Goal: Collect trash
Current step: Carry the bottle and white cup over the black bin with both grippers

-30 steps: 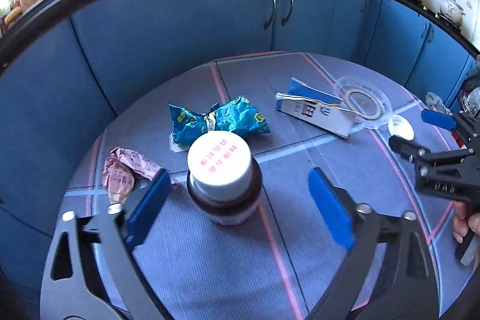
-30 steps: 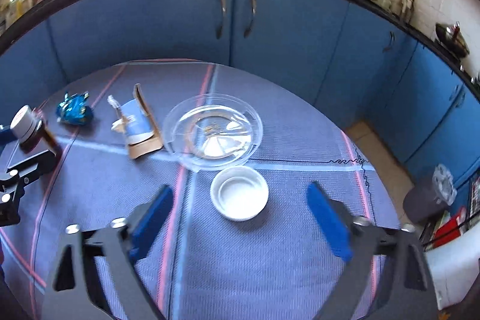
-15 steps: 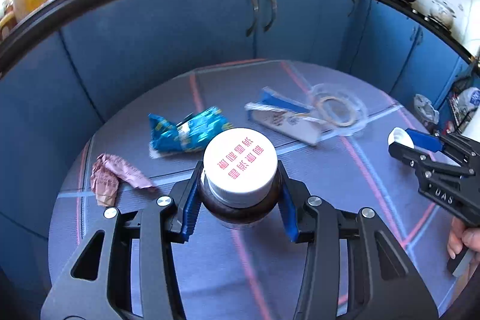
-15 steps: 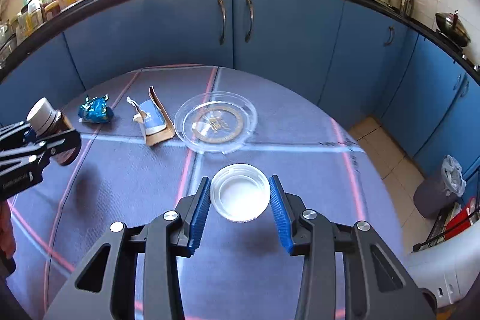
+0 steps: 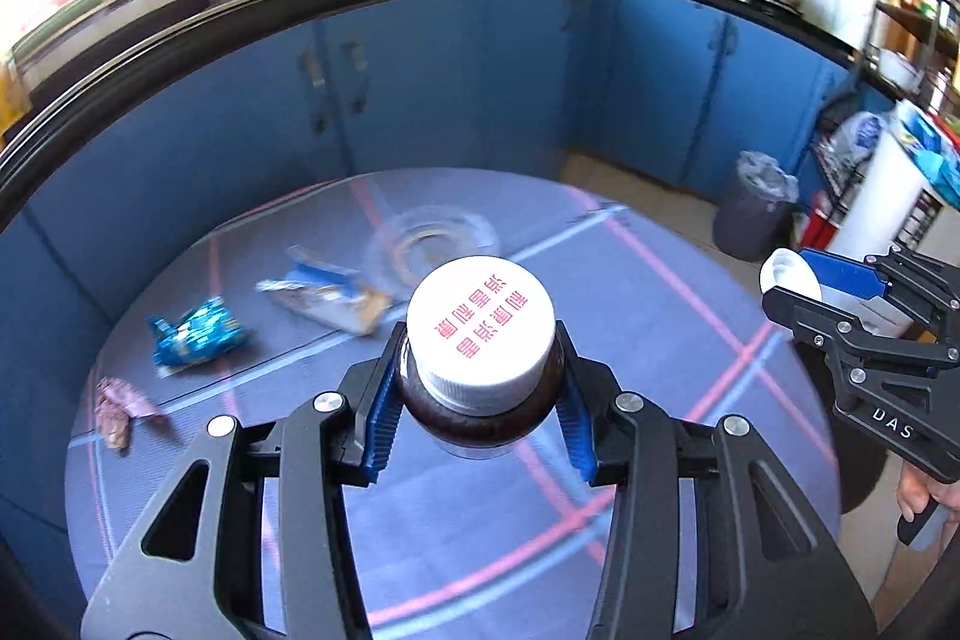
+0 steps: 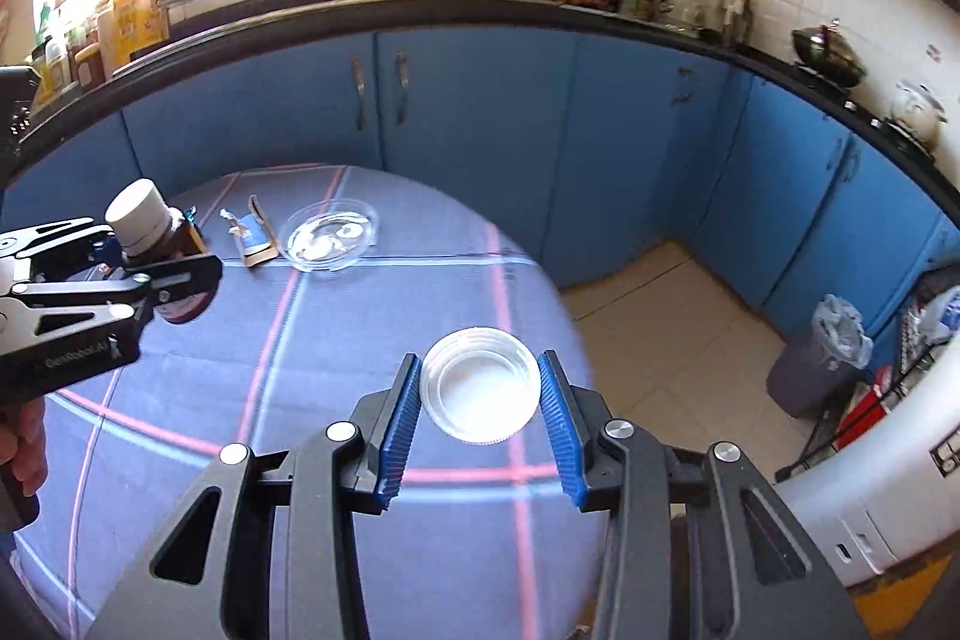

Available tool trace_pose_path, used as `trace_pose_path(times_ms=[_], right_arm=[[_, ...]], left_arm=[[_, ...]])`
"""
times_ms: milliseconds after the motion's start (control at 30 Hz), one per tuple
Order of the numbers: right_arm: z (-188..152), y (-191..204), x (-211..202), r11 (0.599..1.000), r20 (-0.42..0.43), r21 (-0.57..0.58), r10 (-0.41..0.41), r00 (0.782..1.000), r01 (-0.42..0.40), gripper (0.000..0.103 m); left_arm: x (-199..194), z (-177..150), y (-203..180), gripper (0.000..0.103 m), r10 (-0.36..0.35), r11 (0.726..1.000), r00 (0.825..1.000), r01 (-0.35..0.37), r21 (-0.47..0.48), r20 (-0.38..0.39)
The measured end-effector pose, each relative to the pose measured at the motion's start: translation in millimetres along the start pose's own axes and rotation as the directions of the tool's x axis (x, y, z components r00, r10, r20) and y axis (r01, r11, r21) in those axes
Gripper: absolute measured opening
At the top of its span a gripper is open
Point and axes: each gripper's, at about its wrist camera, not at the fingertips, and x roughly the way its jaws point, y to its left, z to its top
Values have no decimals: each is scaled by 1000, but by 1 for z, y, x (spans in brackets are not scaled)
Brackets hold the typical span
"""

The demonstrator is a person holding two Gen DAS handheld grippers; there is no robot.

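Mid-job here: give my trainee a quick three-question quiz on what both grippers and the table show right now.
1. True or false: the left gripper holds a brown bottle with a white cap.
2. What does the right gripper grip?
3. Which stays on the table: A) blue wrapper B) a fork C) a mug?

Key: 1 true; 2 the white lid; 3 A.

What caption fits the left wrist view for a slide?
Left gripper holds a brown white-capped bottle above the table.
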Motion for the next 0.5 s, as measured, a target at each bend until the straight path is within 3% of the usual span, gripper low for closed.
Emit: trace_pose_path(times_ms=[500], right_arm=[[-34,-76,-65,984,52,83,-161,986,156,39]], left_arm=[[-7,24,-124,46,-142,976,990,138,167,13]])
